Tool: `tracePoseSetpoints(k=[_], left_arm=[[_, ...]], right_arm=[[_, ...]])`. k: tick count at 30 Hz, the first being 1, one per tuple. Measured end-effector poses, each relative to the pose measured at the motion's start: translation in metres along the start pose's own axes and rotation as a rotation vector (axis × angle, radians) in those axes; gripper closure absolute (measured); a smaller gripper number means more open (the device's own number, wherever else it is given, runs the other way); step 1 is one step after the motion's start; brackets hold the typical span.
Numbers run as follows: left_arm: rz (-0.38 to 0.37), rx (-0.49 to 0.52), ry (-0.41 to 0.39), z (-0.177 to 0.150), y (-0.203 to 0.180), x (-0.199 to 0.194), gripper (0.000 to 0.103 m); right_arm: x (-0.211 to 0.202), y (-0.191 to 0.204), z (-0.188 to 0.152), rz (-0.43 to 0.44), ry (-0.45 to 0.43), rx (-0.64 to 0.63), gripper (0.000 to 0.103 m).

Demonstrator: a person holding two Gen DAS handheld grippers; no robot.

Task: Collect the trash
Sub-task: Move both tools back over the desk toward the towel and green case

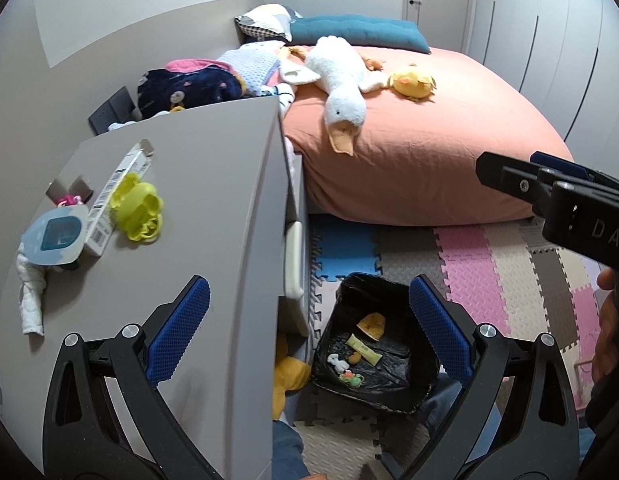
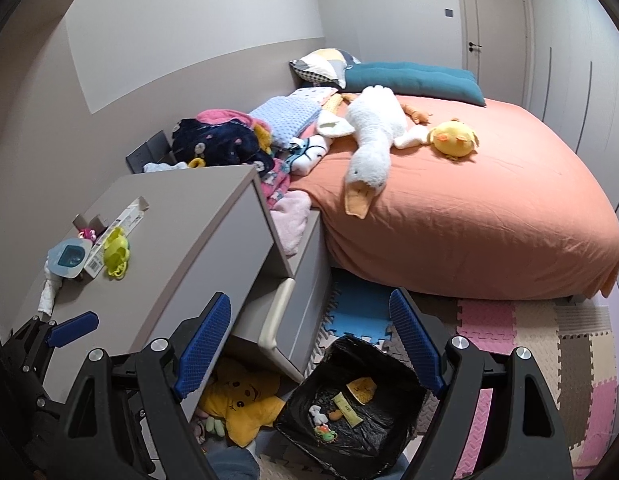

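Note:
A bin with a black liner (image 1: pixel 369 288) (image 2: pixel 361 350) stands on the floor beside the grey bedside cabinet (image 1: pixel 213 200) (image 2: pixel 181 248). Yellow wrappers (image 1: pixel 365 346) (image 2: pixel 347 404) and small scraps lie inside it. On the cabinet top lie a long white carton (image 1: pixel 117 196) (image 2: pixel 109 240), a yellow plastic toy (image 1: pixel 139 208) (image 2: pixel 116 254), a blue-windowed pack (image 1: pixel 53 236) (image 2: pixel 69 258) and a white cloth (image 1: pixel 29 300). My left gripper (image 1: pixel 309 328) is open and empty, straddling the cabinet's edge and the bin. My right gripper (image 2: pixel 311 342) is open and empty above the bin.
An orange bed (image 1: pixel 429 140) (image 2: pixel 469 208) carries a white goose plush (image 1: pixel 341 76), a yellow chick plush (image 1: pixel 413 80) and piled clothes (image 1: pixel 189 84). A yellow star plush (image 2: pixel 237 400) lies under the cabinet. Coloured foam mats (image 1: pixel 489 272) cover the floor. A hand (image 1: pixel 607 320) shows at the right edge.

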State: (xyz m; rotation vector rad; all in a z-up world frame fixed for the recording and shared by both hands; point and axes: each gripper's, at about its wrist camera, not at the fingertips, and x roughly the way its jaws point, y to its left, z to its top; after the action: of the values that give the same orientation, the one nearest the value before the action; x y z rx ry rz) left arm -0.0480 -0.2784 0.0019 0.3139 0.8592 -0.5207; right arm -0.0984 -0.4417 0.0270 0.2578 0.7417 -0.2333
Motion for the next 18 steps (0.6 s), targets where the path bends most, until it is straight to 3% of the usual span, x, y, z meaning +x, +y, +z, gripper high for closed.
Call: tracePoseSetpoints(k=[18], left_arm=[[0.103,-0.111,-0.006,-0.022,0.083,-0.017,0.006]], right_arm=[[0.025,0.087,0.003,0.121,0.022,-0.099,0.021]])
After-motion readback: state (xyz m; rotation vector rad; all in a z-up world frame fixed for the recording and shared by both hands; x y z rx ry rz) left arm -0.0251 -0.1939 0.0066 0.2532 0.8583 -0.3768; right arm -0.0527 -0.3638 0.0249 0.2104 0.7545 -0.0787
